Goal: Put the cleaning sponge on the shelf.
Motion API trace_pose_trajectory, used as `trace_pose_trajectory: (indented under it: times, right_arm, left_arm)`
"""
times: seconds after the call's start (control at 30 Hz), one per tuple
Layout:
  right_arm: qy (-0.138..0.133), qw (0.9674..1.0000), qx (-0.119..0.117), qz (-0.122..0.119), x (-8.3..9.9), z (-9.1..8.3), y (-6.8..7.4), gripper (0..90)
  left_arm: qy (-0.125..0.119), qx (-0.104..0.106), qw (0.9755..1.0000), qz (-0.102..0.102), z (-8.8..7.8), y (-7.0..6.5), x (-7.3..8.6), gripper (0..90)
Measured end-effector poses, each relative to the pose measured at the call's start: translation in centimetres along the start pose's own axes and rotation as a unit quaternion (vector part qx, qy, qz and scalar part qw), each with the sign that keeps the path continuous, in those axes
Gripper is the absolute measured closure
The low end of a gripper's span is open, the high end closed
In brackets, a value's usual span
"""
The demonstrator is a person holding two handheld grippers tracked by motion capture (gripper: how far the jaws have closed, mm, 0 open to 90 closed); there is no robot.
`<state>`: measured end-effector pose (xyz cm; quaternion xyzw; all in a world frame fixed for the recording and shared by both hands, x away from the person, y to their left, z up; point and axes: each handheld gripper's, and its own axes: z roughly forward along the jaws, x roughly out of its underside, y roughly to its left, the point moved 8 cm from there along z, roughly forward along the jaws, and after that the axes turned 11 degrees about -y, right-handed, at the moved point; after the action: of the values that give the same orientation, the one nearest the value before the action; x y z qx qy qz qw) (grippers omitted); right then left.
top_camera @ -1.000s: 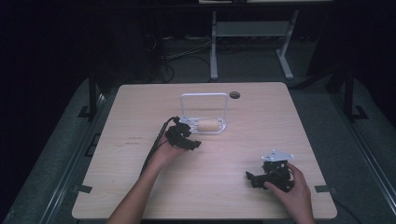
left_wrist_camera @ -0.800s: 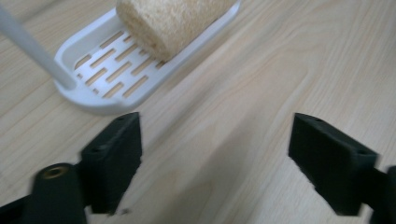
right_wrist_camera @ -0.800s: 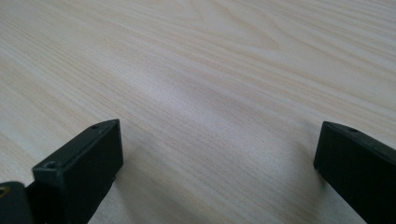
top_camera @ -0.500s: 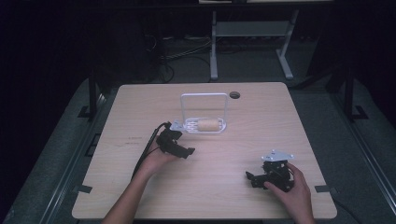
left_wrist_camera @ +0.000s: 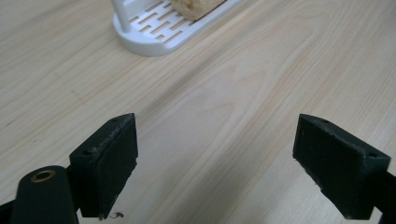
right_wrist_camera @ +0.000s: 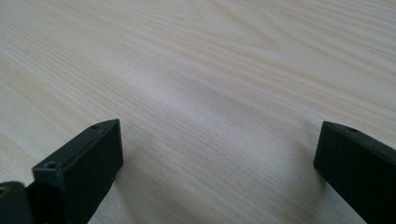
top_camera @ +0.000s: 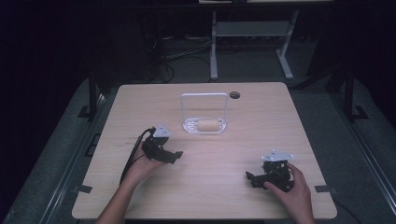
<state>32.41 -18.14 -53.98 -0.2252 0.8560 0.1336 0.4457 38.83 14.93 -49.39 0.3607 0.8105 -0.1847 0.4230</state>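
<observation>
Both grippers, left gripper (top_camera: 175,154) and right gripper (top_camera: 250,177), stand released and empty, so we judge the light, soft bread roll (top_camera: 208,124), lying in the white rack (top_camera: 186,106) at the far middle, needs a gentle hold across its middle.

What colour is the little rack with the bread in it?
White. The rack shows best in the left gripper view, slotted base and all.

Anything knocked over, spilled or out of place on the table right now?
Nothing stands out. The bread roll lies inside the white rack, which stands upright, and the table shows no crumbs or spills.
</observation>
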Motion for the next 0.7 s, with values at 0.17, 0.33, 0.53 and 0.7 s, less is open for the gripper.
trace_pose_trajectory:
  times: [0.17, 0.33, 0.53, 0.7]
  right_arm:
    - [0.0, 1.0, 0.0, 0.0, 0.0, 0.0, 0.0, 0.9]
    - [0.0, 1.0, 0.0, 0.0, 0.0, 0.0, 0.0, 0.9]
    - [0.0, 1.0, 0.0, 0.0, 0.0, 0.0, 0.0, 0.9]
    - [0.0, 1.0, 0.0, 0.0, 0.0, 0.0, 0.0, 0.9]
  left_arm:
    - [-0.001, -0.005, 1.0, 0.005, -1.2, -0.2, 0.9, 13.7]
    - [-0.006, -0.011, 0.9999, 0.001, -2.5, -0.2, 1.7, 13.7]
    - [-0.004, -0.018, 0.9998, 0.001, -3.8, -0.3, 3.0, 13.7]
    - [-0.002, -0.026, 0.9997, -0.001, -4.8, -0.4, 4.2, 13.7]
